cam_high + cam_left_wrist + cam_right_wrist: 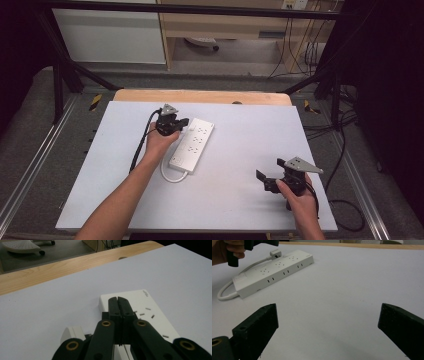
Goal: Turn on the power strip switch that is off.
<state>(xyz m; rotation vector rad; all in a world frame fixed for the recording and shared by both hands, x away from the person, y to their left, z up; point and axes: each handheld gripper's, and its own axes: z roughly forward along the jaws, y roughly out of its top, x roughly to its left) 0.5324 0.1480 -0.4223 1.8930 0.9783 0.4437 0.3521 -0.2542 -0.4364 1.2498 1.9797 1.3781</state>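
left gripper (181, 123) hovers at the far left end of the white power strip (192, 144) in the high view; right gripper (270, 171) sits near right, on the white table (240, 200). left gripper view: jaws pressed together, empty, just above the strip (150, 312). right gripper view: jaws spread wide, strip (274, 271) far left with its plug (275, 254).

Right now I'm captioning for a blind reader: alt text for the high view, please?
A person's left gripper, jaws shut, sits over a white power strip on a white table. The right gripper hovers open near the table's right front, apart from the strip.
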